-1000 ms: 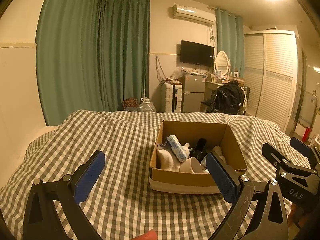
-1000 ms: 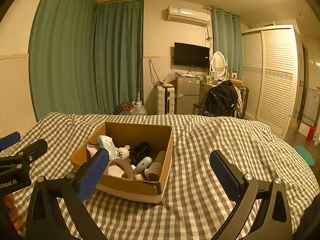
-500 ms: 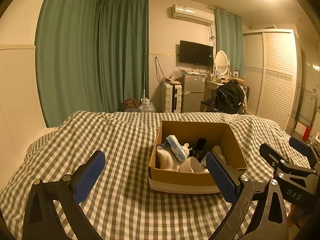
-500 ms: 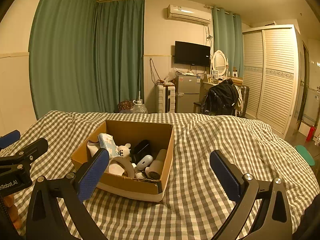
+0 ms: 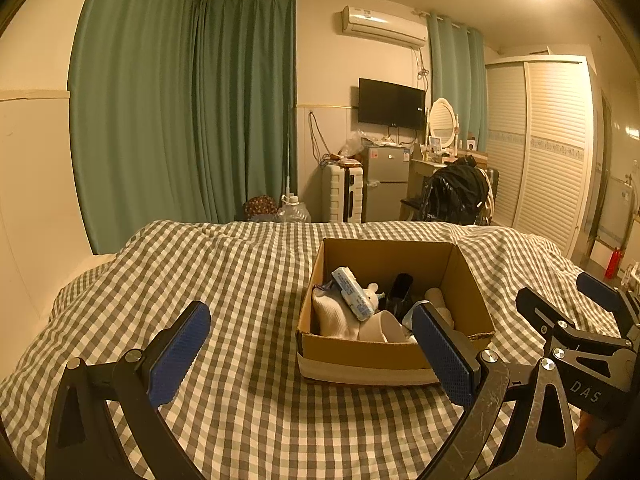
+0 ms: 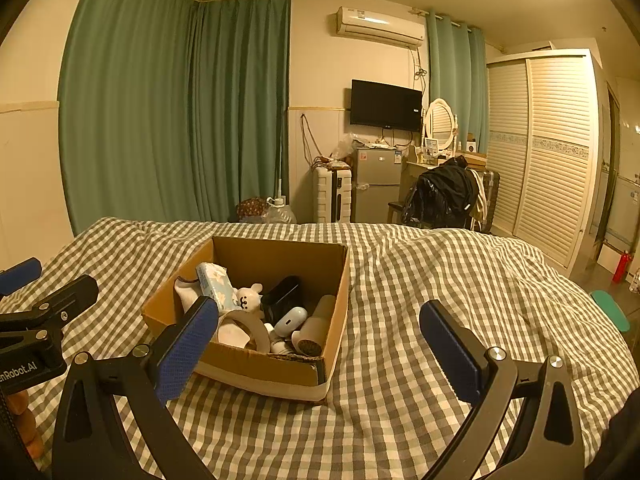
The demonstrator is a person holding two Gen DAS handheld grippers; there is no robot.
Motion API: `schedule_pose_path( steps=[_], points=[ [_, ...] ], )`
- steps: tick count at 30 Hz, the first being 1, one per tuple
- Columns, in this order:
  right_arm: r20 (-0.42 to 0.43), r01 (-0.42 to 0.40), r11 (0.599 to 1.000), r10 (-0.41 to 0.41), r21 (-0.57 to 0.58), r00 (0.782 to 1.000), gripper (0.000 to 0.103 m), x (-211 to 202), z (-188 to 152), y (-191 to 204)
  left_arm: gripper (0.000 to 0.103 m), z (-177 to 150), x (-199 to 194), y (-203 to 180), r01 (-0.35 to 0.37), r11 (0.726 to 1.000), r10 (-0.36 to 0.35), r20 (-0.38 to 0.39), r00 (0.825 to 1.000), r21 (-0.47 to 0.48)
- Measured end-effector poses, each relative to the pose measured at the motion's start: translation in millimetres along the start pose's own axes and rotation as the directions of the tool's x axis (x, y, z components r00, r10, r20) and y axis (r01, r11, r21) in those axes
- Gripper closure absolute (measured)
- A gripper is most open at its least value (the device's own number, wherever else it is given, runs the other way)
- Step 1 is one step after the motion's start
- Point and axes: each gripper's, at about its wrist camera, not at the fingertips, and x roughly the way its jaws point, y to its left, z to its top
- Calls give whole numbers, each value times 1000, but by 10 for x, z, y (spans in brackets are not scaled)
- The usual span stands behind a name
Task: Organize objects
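An open cardboard box (image 5: pixel 360 356) (image 6: pixel 256 364) stands on the checked bedspread (image 5: pixel 240 280). It holds a tissue pack (image 6: pixel 214 282), a white bear toy (image 6: pixel 248 298), a white sock (image 5: pixel 330 314), a tape roll (image 6: pixel 250 326), a black object (image 6: pixel 282 294) and a beige roller (image 6: pixel 316 326). My left gripper (image 5: pixel 316 350) is open and empty, in front of the box and slightly to its left. My right gripper (image 6: pixel 320 346) is open and empty, in front of the box's right corner. Each gripper shows in the other's view.
Past the bed's far edge stand a white suitcase (image 5: pixel 344 194), a small fridge (image 5: pixel 386 184), a chair with a black jacket (image 5: pixel 456 194), green curtains (image 5: pixel 180 120) and a slatted wardrobe (image 5: pixel 548 152). Bare bedspread (image 6: pixel 440 280) lies right of the box.
Both views have shifted slightly; the box sits a little lower in the left view. Both grippers stay open and empty.
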Motion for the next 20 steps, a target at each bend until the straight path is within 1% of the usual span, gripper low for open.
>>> schedule_pose_path(
  steps=[20],
  points=[
    [-11, -4, 1000, 4, -5, 1000, 2, 30, -30, 17, 0, -39, 45, 23, 1, 1000, -1, -9, 1000, -1]
  ],
)
